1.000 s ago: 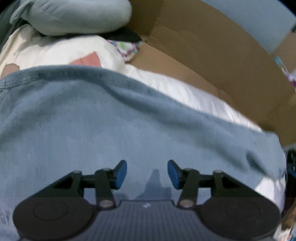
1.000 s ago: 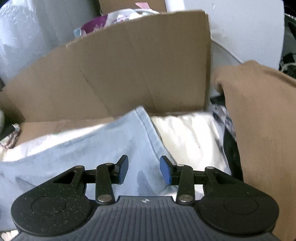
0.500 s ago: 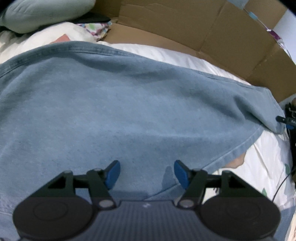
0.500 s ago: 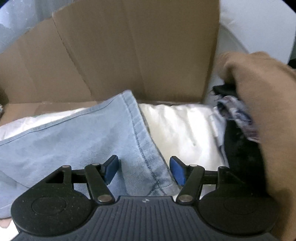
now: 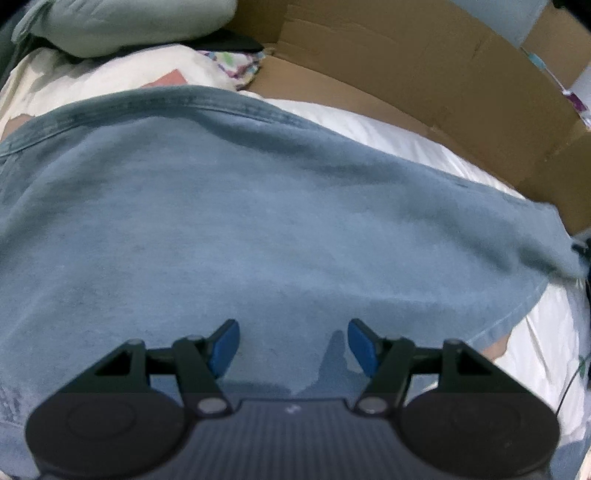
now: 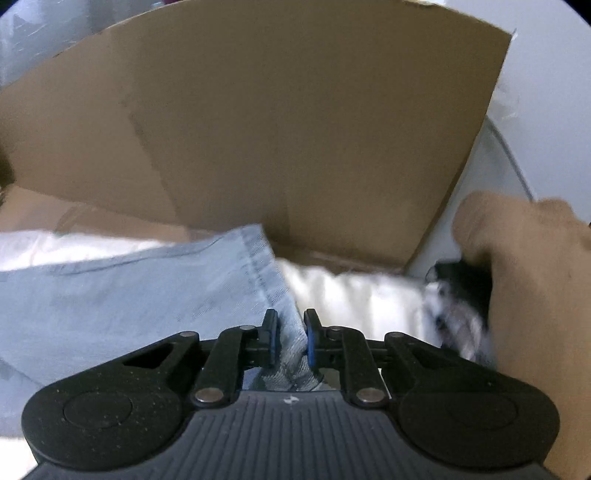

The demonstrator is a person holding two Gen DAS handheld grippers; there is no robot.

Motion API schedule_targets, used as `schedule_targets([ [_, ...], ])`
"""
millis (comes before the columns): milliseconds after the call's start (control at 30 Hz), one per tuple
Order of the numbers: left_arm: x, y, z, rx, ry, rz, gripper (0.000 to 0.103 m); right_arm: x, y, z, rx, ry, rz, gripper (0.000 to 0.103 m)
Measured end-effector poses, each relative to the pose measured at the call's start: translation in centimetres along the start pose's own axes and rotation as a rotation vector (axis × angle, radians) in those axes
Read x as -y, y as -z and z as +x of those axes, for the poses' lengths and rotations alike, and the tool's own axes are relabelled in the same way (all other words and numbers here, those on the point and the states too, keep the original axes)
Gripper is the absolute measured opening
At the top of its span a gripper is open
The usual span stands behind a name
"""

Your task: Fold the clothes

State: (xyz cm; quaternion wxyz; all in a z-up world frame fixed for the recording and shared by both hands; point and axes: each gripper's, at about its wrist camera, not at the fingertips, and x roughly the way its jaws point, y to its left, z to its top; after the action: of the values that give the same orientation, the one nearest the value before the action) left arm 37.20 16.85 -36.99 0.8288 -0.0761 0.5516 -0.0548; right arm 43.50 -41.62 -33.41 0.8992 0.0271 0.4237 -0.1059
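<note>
Blue garment (image 5: pixel 258 221) spread flat, hem corner pinched in right claw (image 6: pixel 290 338).

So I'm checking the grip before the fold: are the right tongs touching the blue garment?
Touching. The right wrist view shows the right tongs closed on the hemmed edge of the blue garment, with fabric bunched between the pads.

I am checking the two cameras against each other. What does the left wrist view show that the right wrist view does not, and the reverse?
Only the left wrist view shows the open left gripper over the wide spread of the blue garment, and a pale green pillow. Only the right wrist view shows the right gripper shut on the garment's hemmed edge, and a brown garment. Both show the blue garment, the white bedding and the cardboard.
</note>
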Motion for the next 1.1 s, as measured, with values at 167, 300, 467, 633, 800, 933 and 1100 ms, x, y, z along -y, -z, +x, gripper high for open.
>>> schedule_targets([
  [167, 0.1, 0.4, 0.1, -0.01, 0.006, 0.008, 0.068, -0.1, -1.5, 1.4, -0.027, 0.04, -0.011, 0.014],
  [300, -0.2, 0.5, -0.1, -0.002, 0.002, 0.012, 0.068, -0.3, -2.7, 2.0, -0.03, 0.081, -0.022, 0.014],
  [467, -1.4, 0.6, -0.6, 0.005, -0.009, -0.032, 0.068, 0.0, -1.9, 3.8, -0.125, 0.186, -0.031, 0.003],
  [633, -2.6, 0.4, -1.7, 0.038, -0.024, -0.055, 0.068, 1.4, -2.0, 1.4, -0.033, 0.091, 0.061, 0.007],
  [800, -4.5, -0.3, -2.3, 0.066, -0.058, -0.123, 0.068, -0.2, -3.2, 0.6, 0.046, -0.01, 0.036, 0.062],
  [933, -5.3, -0.9, -2.6, 0.086, -0.085, -0.148, 0.068, -1.5, -3.7, 2.0, 0.034, -0.064, 0.023, 0.068],
  [1100, -6.0, -0.8, -2.6, 0.09, -0.096, -0.175, 0.068, -1.6, -4.0, 4.6, -0.003, -0.089, 0.044, 0.068],
])
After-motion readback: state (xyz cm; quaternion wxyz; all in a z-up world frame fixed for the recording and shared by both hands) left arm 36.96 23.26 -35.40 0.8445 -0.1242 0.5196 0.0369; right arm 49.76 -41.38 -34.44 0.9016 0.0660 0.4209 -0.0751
